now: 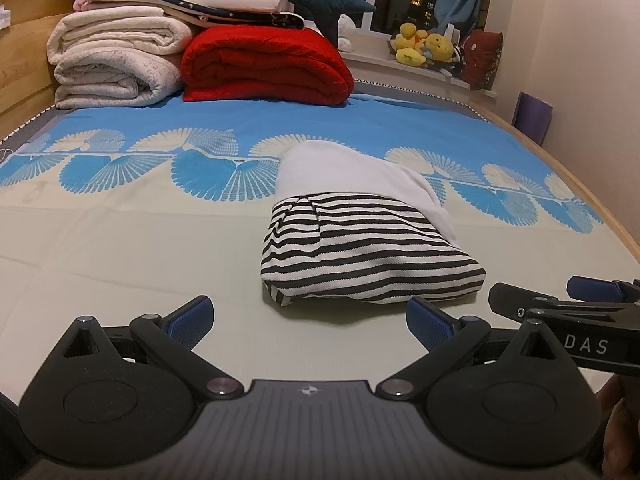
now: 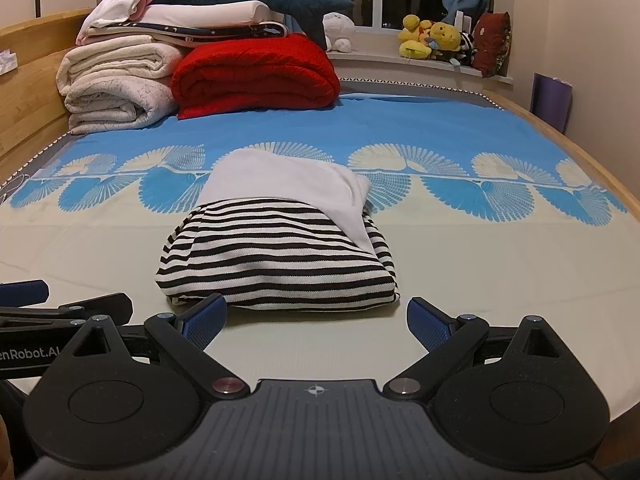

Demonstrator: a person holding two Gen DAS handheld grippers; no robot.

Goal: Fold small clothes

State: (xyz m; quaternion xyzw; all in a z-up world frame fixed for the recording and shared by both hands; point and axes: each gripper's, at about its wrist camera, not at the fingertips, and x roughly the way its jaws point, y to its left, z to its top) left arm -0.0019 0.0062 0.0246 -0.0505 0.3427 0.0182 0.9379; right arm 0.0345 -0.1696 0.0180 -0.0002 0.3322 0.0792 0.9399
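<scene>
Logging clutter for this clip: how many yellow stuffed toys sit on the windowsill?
3 at least: one upper left, one lying low in front, one on the right. Others may be hidden in the huddle.

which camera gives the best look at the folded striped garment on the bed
The right wrist view: the striped garment lies nearly centred ahead of the open right gripper, whole outline showing. The left wrist view shows the striped garment complete too, but off to the right, ahead of the open left gripper.
</scene>
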